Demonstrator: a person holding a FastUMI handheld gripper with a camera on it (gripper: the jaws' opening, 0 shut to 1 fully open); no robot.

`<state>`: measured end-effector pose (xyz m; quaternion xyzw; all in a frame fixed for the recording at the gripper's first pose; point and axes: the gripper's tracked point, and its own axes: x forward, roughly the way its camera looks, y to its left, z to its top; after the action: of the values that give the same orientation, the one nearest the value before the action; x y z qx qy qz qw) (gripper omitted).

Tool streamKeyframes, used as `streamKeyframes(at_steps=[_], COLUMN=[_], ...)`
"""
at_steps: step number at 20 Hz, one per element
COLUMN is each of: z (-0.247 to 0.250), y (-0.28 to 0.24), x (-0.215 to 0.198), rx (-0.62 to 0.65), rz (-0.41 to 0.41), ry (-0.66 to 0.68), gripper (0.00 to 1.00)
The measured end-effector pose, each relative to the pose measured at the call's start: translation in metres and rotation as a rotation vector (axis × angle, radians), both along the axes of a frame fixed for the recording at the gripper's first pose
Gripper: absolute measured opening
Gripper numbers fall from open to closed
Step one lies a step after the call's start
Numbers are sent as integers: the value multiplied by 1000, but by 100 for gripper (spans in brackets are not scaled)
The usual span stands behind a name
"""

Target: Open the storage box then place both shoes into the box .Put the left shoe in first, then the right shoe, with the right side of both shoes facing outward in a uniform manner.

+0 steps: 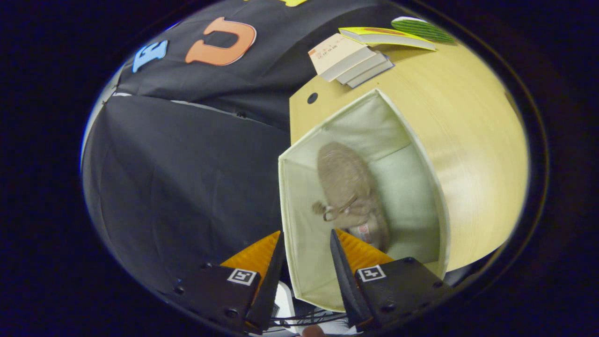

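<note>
An open pale cream fabric storage box [412,140] stands on a light wooden table [468,140], seen from above. One tan suede shoe [348,189] with laces lies inside the box, along its left wall, just beyond my fingertips. My gripper [306,238] hovers over the box's near left corner, open, with nothing between its fingers. The box's left wall runs up between the two fingers. The right half of the box floor beside the shoe is bare.
A stack of books [351,58] and a yellow-covered book [388,37] lie at the table's far end beyond the box. A small round hole [312,98] marks the tabletop near its corner. Black cloth hangs to the left of the table edge.
</note>
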<state>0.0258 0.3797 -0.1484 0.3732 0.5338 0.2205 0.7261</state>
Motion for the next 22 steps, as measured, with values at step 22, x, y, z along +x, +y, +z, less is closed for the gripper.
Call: streamKeyframes(at_steps=[22], z=[24], y=[-395], x=[-18], rx=[-694], rz=[-5], ry=[-405], gripper=[100])
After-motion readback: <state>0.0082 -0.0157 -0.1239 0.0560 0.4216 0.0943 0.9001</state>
